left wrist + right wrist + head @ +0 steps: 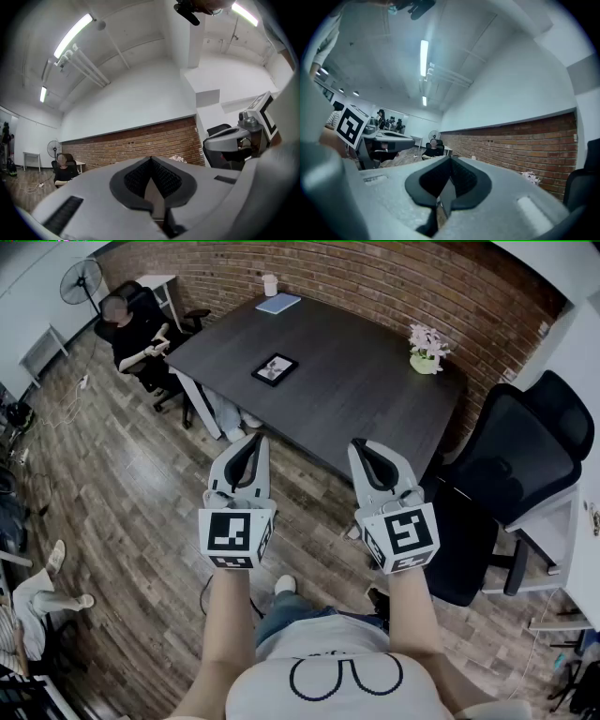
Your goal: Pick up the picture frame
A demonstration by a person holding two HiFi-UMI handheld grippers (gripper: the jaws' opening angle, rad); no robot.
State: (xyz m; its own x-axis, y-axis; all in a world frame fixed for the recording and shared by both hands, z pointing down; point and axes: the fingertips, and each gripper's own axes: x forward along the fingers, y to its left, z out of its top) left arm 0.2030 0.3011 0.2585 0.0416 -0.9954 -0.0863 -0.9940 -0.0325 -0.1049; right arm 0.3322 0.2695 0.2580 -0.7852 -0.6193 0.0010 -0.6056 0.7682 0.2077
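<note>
Starting point, nothing done yet. My left gripper is held level above the floor, jaws pressed together on nothing, short of the table. The picture frame lies flat on the table, well ahead of both sets of jaws and untouched, roughly in line with the left one. My right gripper is the same: jaws pressed together, empty, near the table's front edge. Left to do, I judge: reach in, spread jaws, pinch the frame's edge, lift. A flower pot sits ahead and right of the right jaws, off the path.
</note>
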